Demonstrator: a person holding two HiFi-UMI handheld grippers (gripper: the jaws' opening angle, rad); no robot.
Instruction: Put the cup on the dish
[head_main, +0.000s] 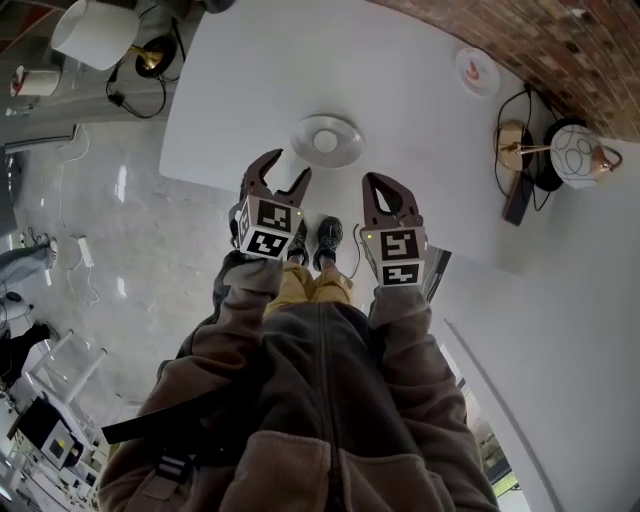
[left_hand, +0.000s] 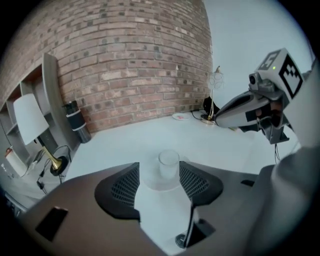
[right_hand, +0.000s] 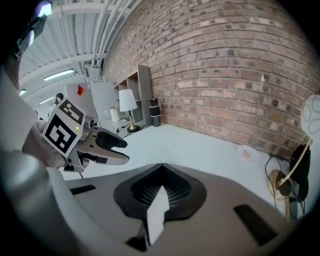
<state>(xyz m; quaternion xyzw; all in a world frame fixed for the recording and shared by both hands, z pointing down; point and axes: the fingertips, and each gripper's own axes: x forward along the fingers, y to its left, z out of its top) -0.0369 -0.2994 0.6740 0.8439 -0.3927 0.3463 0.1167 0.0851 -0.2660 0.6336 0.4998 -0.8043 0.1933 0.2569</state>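
A clear cup (left_hand: 169, 162) stands upright in the middle of a round clear glass dish (left_hand: 150, 184) on the white table (head_main: 400, 110). From the head view the cup (head_main: 325, 141) shows as a small ring inside the dish (head_main: 345, 130). My left gripper (head_main: 288, 167) is open and hangs just short of the dish, with nothing between its fingers; in its own view the left gripper (left_hand: 159, 172) frames the cup without touching it. To the right of the dish, my right gripper (head_main: 385, 183) is shut and empty, as the right gripper (right_hand: 161, 166) shows in its own view.
A small white saucer (head_main: 477, 71) lies far back right by the brick wall (left_hand: 130, 60). A brass lamp with cables (head_main: 520, 145) stands at the right edge. A white-shaded lamp (head_main: 95, 32) and a black cylinder (left_hand: 76, 120) stand at the left.
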